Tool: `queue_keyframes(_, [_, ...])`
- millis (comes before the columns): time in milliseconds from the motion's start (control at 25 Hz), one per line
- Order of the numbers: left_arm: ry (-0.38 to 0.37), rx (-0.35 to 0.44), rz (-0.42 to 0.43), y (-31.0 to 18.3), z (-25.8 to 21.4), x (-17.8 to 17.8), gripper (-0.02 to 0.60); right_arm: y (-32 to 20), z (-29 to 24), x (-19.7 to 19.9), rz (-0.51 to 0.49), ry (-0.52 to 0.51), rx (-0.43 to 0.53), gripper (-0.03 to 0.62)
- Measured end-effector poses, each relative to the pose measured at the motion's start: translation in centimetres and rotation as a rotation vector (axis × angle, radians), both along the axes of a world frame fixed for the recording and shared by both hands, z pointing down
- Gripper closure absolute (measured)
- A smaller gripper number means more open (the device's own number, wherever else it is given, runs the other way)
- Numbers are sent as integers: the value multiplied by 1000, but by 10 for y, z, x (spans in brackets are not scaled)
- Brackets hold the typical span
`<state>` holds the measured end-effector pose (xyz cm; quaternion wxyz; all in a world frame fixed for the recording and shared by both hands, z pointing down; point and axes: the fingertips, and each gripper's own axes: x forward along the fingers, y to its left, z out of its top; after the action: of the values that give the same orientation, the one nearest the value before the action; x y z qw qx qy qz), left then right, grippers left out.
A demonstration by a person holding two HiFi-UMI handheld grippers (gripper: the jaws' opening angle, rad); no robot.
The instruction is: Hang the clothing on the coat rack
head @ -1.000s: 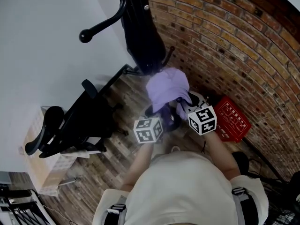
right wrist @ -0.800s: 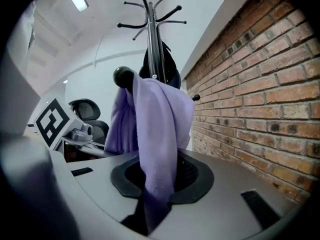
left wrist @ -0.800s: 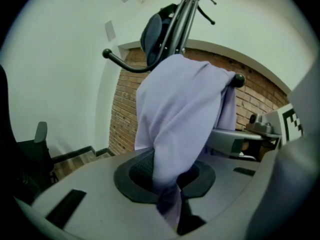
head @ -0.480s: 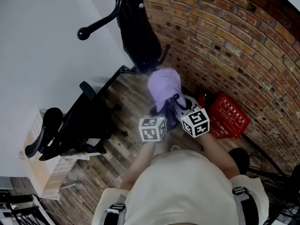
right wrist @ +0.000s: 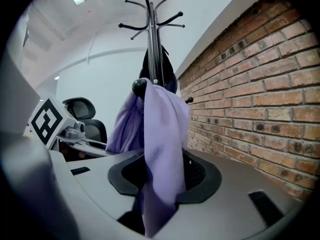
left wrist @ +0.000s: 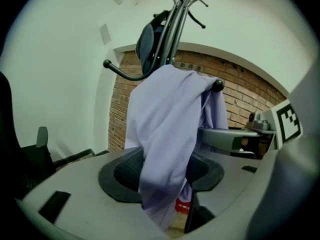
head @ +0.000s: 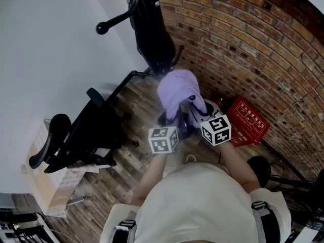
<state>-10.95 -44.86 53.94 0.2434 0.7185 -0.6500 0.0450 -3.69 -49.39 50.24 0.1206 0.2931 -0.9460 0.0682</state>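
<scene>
Clothing point(head: 176, 90) draped on the coat rack point(head: 152, 29) may slide off while left gripper point(left wrist: 165, 184) and right gripper point(right wrist: 162, 179) are opening around it.

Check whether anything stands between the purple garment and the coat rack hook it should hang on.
Nothing visible does. The purple garment is already draped over a knobbed hook of the coat rack. Its lower folds hang between the opening jaws of the left gripper and the right gripper.

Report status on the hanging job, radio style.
Left gripper, right gripper: jaws opening, purple garment hanging between them. Garment draped over coat rack hook. Office chair stands apart.
</scene>
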Motion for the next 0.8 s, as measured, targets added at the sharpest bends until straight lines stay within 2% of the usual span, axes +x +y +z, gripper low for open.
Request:
queue_keyframes(160, [7, 27, -15, 18, -10, -7, 342, 10, -8, 14, 51, -9, 8, 450])
queue_keyframes(600, [15, 107, -1, 83, -46, -7, 339, 71, -35, 33, 108, -51, 49, 448])
queue_keyframes(800, [10, 136, -4, 121, -58, -4, 407, 115, -42, 37, 117, -77, 56, 448])
